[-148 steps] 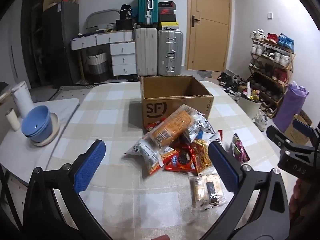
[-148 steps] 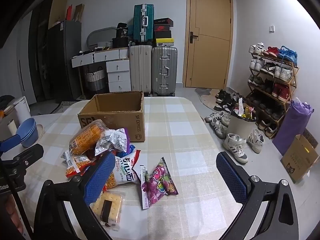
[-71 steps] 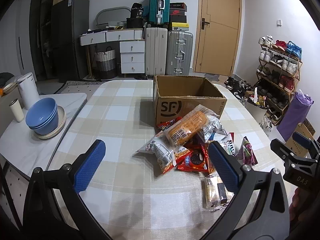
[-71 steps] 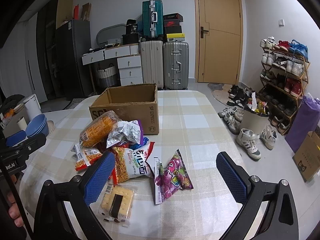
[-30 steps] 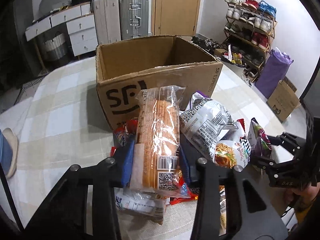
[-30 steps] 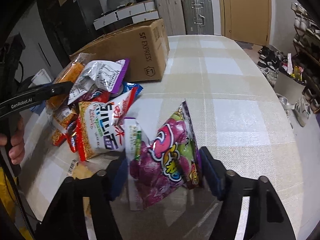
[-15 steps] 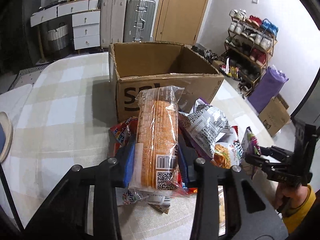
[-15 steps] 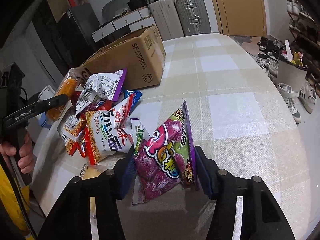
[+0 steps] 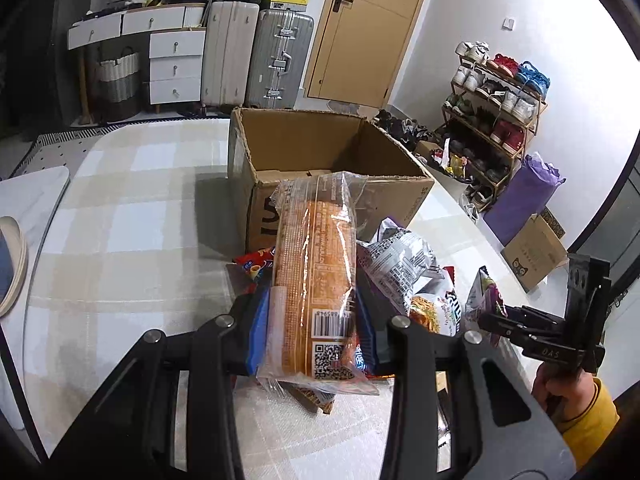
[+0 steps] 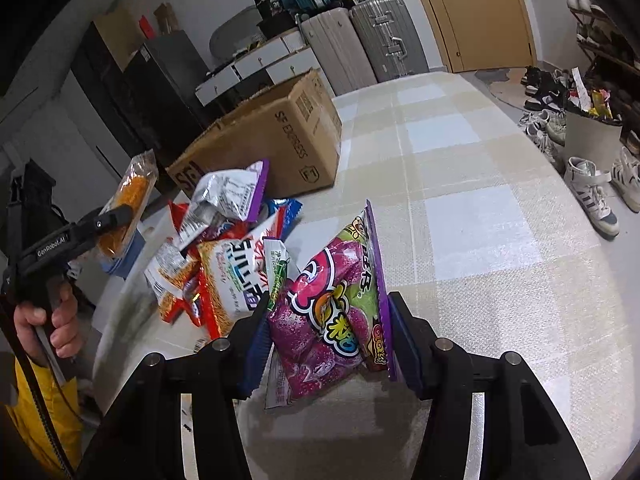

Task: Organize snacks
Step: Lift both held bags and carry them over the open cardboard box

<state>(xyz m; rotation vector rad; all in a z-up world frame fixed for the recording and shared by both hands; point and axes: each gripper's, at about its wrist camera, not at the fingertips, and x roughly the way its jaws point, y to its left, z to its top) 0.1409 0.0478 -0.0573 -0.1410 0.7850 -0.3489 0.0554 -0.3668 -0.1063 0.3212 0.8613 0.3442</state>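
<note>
Left gripper (image 9: 312,336), lower centre of the left wrist view, is clamped on the orange cracker sleeve (image 9: 316,272), raised above the snack pile (image 10: 224,248) and pointing at the open cardboard box (image 9: 320,168) mid-frame. Judgement: carry it over the near wall before opening the jaws, so it doesn't catch the rim. Right gripper (image 10: 332,344), lower centre of the right wrist view, is clamped on the purple candy bag (image 10: 336,312), well short of the box at upper left; bring it in second to avoid a clash.
</note>
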